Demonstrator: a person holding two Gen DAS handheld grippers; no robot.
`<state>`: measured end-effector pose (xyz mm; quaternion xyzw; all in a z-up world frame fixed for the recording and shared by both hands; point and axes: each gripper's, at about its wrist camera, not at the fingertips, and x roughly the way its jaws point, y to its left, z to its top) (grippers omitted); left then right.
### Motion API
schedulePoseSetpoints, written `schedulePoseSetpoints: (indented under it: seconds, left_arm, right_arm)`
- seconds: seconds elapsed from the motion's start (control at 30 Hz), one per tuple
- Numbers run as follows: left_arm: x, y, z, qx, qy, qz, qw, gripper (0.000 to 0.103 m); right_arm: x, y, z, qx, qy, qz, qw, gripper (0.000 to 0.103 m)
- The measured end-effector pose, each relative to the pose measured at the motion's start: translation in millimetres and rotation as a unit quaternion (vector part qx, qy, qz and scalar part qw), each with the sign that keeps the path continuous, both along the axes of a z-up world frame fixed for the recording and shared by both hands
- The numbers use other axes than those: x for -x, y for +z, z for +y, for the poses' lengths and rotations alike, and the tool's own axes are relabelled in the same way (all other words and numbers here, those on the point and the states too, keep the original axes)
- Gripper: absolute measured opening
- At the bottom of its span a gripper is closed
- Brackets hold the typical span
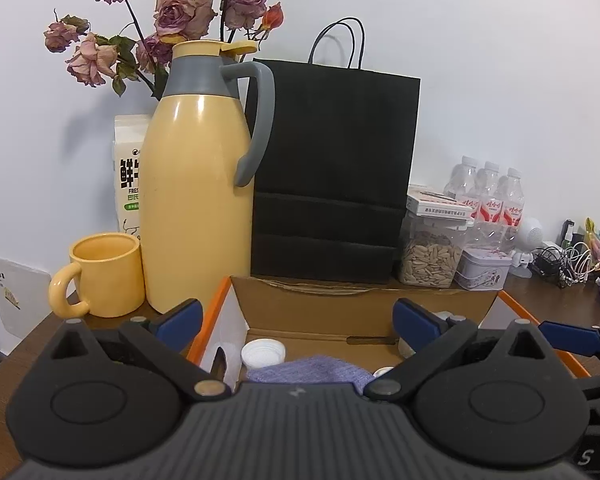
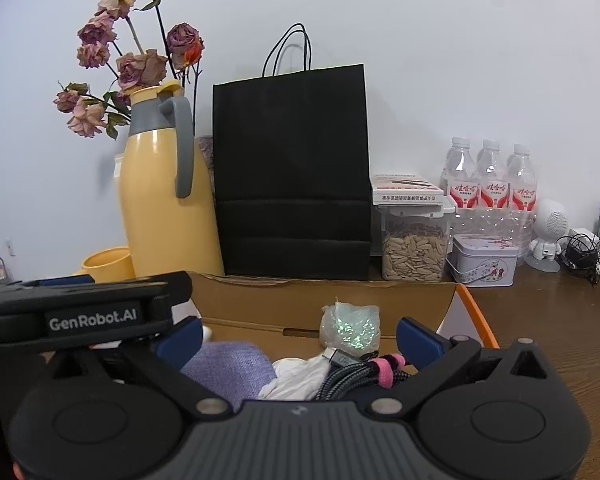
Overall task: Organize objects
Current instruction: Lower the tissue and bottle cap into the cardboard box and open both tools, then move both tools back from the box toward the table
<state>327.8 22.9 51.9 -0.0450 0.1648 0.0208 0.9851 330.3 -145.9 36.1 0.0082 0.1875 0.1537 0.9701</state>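
Hovering side by side over an open cardboard box (image 1: 364, 308), the left gripper (image 1: 298, 318) and the right gripper (image 2: 298, 334) both have their blue-padded jaws spread wide with nothing pinched between them. Inside the box, nearest the cameras, lies a folded purple cloth (image 2: 228, 368); just to its right sit a crumpled white tissue (image 2: 296, 376) and a coiled grey braided cable (image 2: 352, 376) bound by a pink strap (image 2: 386, 364). The left wrist view also shows a white bottle cap (image 1: 263, 352) by the box's left inner wall. Deeper in, against the far wall, rests a small clear bag of glittery green bits (image 2: 350, 328). Orange edging (image 2: 478, 316) runs along the box's side flaps. The box stands on a dark wooden worktop (image 2: 560, 320). Left of the box, a yellow mug (image 1: 104, 276) sits just beside a tall yellow thermos jug (image 1: 198, 184) with a grey handle. Directly behind the box stands an upright black paper bag (image 2: 294, 168). To its right are a clear jar of seeds (image 2: 414, 252) with a small white box (image 2: 406, 188) on its lid, a decorated tin (image 2: 484, 260), three water bottles (image 2: 490, 184), a small white robot figure (image 2: 550, 232) and tangled cables (image 2: 588, 254). Behind the jug are a milk carton (image 1: 130, 172) and dried roses (image 1: 180, 12) against the white wall (image 2: 460, 60).
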Motion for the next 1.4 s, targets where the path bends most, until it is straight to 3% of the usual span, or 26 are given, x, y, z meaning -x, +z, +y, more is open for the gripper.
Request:
schedulePoseSetpoints:
  seconds: [0.5,0.93,1.17,1.4]
  left_arm:
    - [17.8,13.6,1.6,0.012,-0.011,-0.021,0.9996,0.103]
    - [80.4,20.2,5.0,-0.017,-0.032,-0.053,0.9979,0.103]
    - [115.1,11.4,3.7,-0.031,-0.046,-0.043,0.9975,0.103]
    - [140.0,-10.9,1.4,-0.042,-0.055,-0.004,0.9976,0.103]
  right_arm:
    - [12.1,6.3,-1.7,0.0,0.011,-0.017,1.0,0.103]
    - [75.0,9.6,-29.4,0.02,0.026,-0.059,0.998,0.103]
    - [107.9,-0.7,-54.8,0.041,0.028,-0.045,0.998,0.103]
    - [124.8,-25.0,-84.3,0.071,0.011,0.009,0.997,0.103]
